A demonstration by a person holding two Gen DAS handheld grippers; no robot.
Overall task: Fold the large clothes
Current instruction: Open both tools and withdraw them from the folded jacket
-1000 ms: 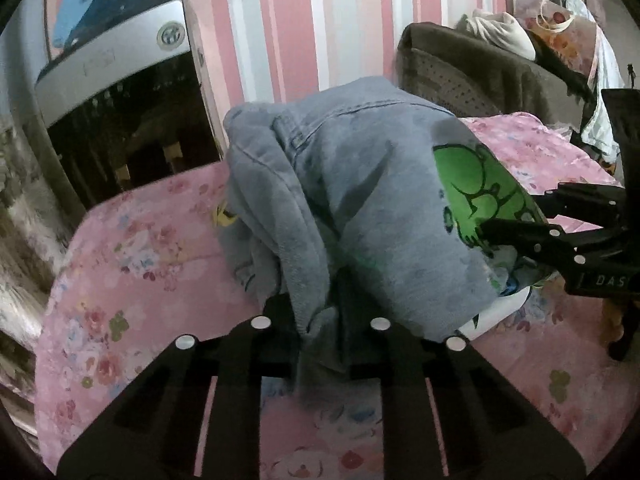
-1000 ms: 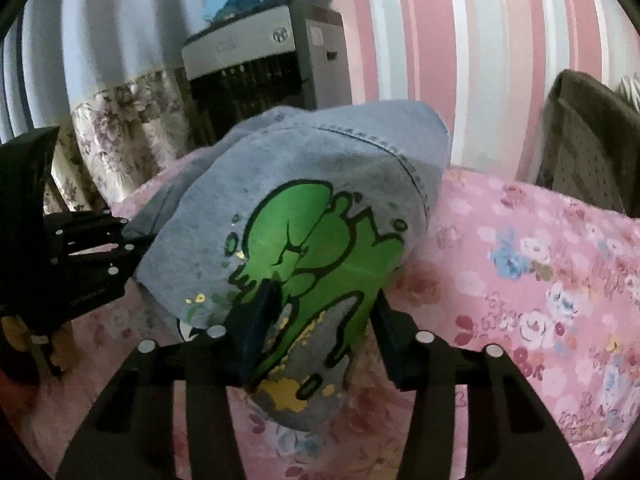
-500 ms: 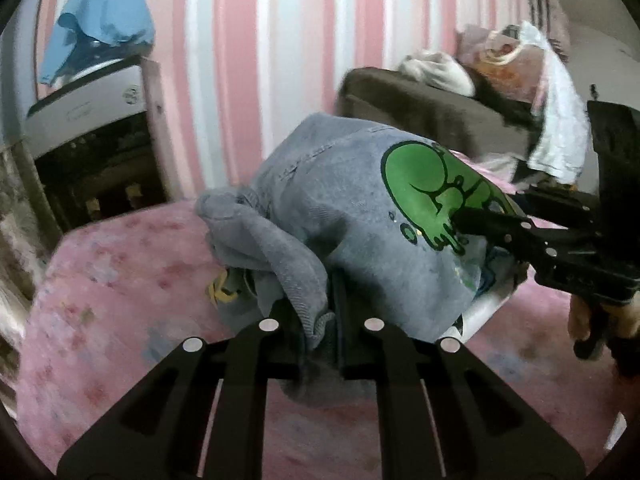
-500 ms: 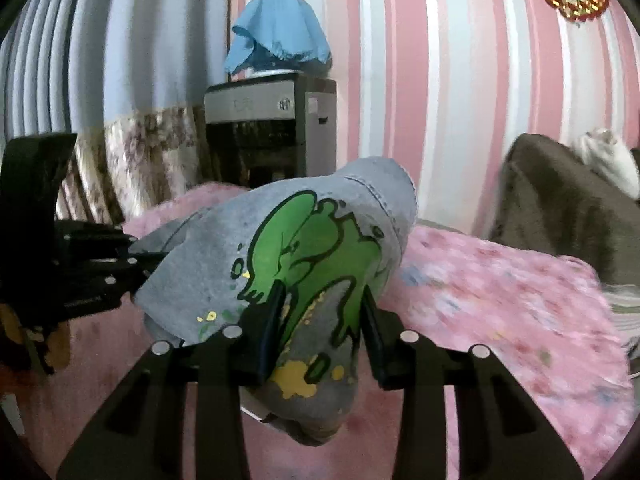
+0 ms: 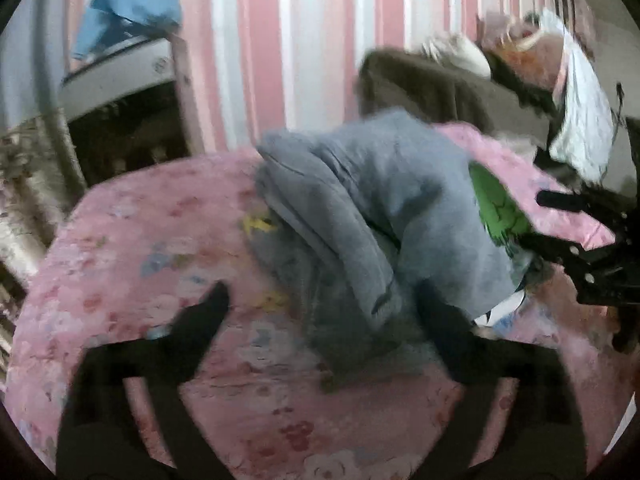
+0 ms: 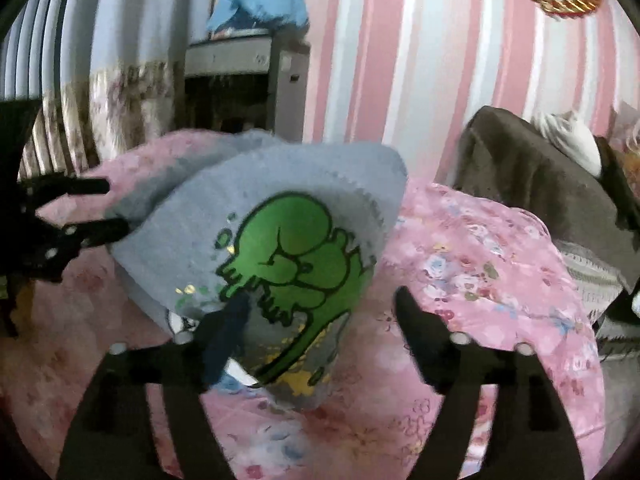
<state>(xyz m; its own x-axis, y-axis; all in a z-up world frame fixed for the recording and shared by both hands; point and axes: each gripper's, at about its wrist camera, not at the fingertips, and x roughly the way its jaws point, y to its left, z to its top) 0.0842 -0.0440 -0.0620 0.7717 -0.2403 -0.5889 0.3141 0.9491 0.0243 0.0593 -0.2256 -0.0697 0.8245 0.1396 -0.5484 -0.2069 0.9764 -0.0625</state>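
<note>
Grey sweatshirt (image 6: 280, 216) lies bunched on pink floral bedspread (image 5: 140, 280); left gripper (image 5: 320, 300) and right gripper (image 6: 320, 308) are opening, apparently releasing a fold. Next: regrasp an edge.

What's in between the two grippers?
The gray sweatshirt with the green picture lies heaped on the pink bedspread between the left gripper and right gripper, both opening. Both views show it.

Grey sweatshirt (image 6: 288, 216) — green print, seemingly bunched
</note>
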